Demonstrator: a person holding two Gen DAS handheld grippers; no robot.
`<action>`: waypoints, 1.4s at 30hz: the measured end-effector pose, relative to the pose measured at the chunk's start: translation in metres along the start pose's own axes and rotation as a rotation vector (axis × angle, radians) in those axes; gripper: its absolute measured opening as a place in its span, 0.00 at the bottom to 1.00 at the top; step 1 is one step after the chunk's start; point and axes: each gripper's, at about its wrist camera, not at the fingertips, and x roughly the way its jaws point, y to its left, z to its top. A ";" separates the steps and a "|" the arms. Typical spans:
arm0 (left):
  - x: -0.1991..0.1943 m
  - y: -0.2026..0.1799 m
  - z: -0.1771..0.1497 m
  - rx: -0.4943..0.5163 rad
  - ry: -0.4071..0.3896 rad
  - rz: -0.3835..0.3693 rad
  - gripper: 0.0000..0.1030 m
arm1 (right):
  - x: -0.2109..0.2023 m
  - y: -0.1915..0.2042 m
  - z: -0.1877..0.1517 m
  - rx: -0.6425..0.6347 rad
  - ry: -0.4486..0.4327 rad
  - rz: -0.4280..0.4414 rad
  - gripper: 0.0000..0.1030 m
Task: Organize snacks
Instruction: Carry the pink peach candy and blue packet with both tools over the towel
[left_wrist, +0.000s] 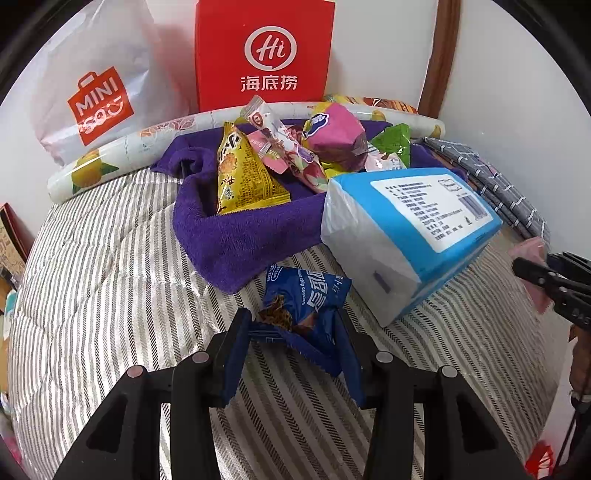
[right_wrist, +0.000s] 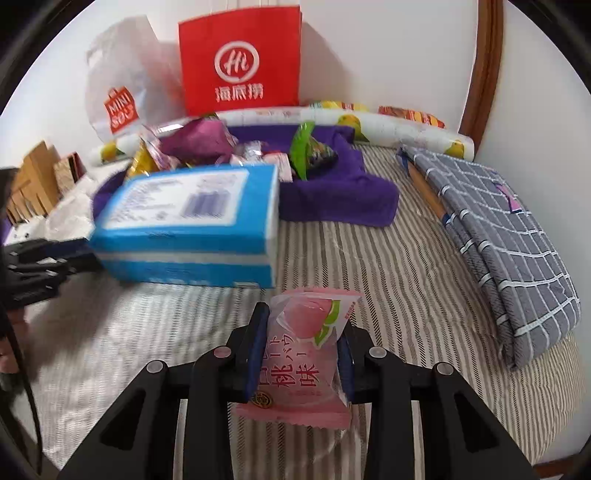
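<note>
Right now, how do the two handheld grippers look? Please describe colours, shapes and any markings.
Both look alike. The left gripper and the right gripper have matte black plastic bodies with angular linkage arms, triangular cut-outs and round silver pivot pins. The jaws are lined with flat dark blue pads. I see no lettering on either body. A thin dark cord hangs at the left edge of the right wrist view.

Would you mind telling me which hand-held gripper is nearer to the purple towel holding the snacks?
Left. The left hand-held gripper, shut on a blue cookie packet, sits just before the purple towel; the right hand-held gripper is farther back.
</note>
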 end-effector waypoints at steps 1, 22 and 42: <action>-0.003 0.000 0.000 -0.012 0.008 -0.010 0.42 | -0.007 0.000 0.001 0.006 -0.010 0.004 0.33; -0.081 -0.010 0.021 -0.070 -0.047 -0.110 0.42 | -0.080 0.021 0.026 0.043 -0.115 0.054 0.33; -0.104 -0.030 0.111 -0.036 -0.098 -0.154 0.42 | -0.101 0.032 0.102 0.022 -0.248 0.123 0.33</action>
